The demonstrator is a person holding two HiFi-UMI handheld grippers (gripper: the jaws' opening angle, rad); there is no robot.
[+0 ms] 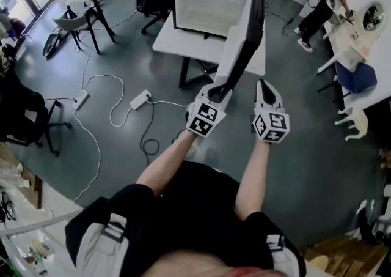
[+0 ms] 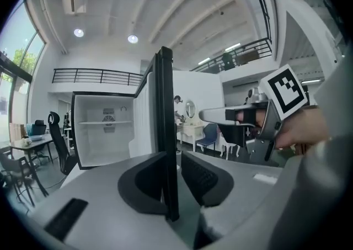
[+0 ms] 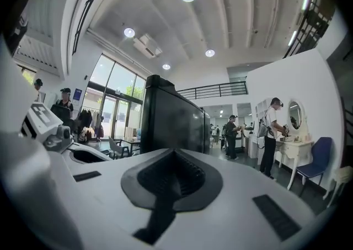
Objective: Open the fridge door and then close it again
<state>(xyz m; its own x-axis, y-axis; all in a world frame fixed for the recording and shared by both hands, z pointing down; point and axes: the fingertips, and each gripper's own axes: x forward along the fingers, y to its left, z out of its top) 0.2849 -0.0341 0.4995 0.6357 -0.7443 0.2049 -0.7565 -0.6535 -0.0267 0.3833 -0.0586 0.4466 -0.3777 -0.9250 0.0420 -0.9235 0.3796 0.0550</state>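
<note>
The small fridge (image 1: 211, 0) stands on a white table with its white inside showing. Its black door (image 1: 244, 37) is swung out toward me, edge-on. My left gripper (image 1: 220, 91) is at the door's free edge. In the left gripper view the thin black door edge (image 2: 165, 105) stands between the pads of the left gripper (image 2: 175, 180), with a slit of room on the right side, so the jaws are open. My right gripper (image 1: 264, 86) hovers just right of the door, apart from it. Its pads (image 3: 175, 180) are shut together with nothing between them.
A white table (image 1: 177, 40) carries the fridge. Cables (image 1: 110, 95) and a power strip (image 1: 140, 98) lie on the grey floor to the left. Chairs and another table stand at the far left. A person (image 1: 321, 7) and a blue chair (image 1: 357, 77) are at the right.
</note>
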